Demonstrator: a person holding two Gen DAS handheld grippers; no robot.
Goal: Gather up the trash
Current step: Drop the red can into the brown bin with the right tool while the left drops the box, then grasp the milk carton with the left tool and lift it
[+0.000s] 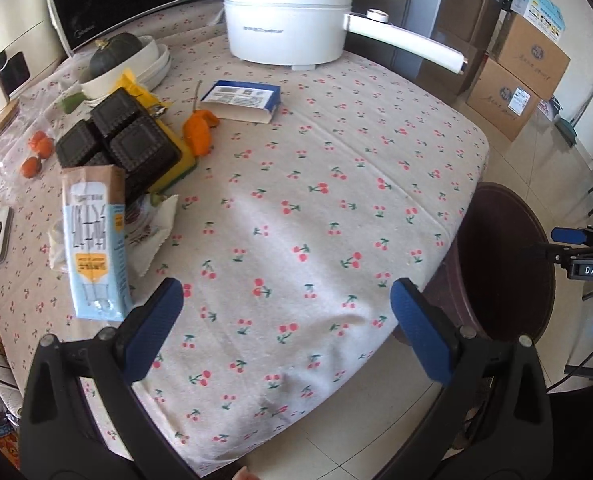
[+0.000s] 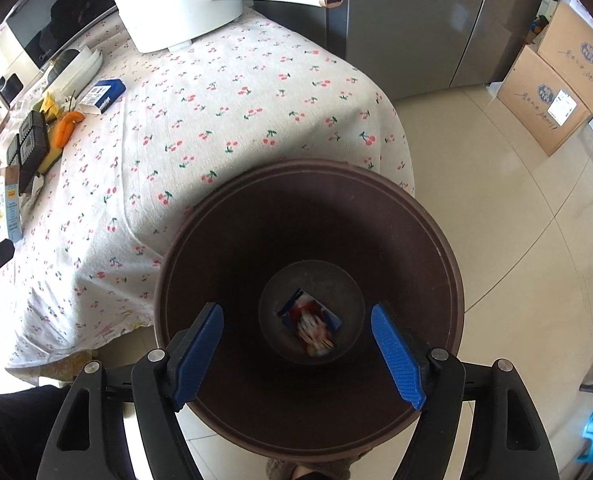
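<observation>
**Tongs empty over the bin, more litter waiting on the table**

Right tongs (image 2: pixel 296 344) hang with blue pads spread apart directly above the round dark-brown plastic bin (image 2: pixel 452 280), nothing between them. Down on the bin's floor lies a small blue-and-red printed wrapper (image 2: pixel 310 326), blurred, so the drop looks complete. Left tongs (image 1: pixel 286 320) are likewise spread wide and empty, poised over the near edge of the table (image 1: pixel 316 208) with its cherry-print cloth.

Beyond them, at the table's left side, sits the remaining litter: a flattened pale-blue and brown paper carton (image 1: pixel 94 248) nearest, a torn white wrapper (image 1: pixel 156 232) just beside it, then a dark-brown ridged plastic tray (image 1: pixel 120 136) on a yellow packet, orange peel (image 1: pixel 198 130), and a blue-and-white cardboard box (image 1: pixel 242 100). Farthest back stands a white electric pot (image 1: pixel 288 24), which is not rubbish.

For a clean next pick, the carton seems the sensible target: approach along its narrow width, pads straddling both long edges, and close low so the flat card does not slide on the cloth.
</observation>
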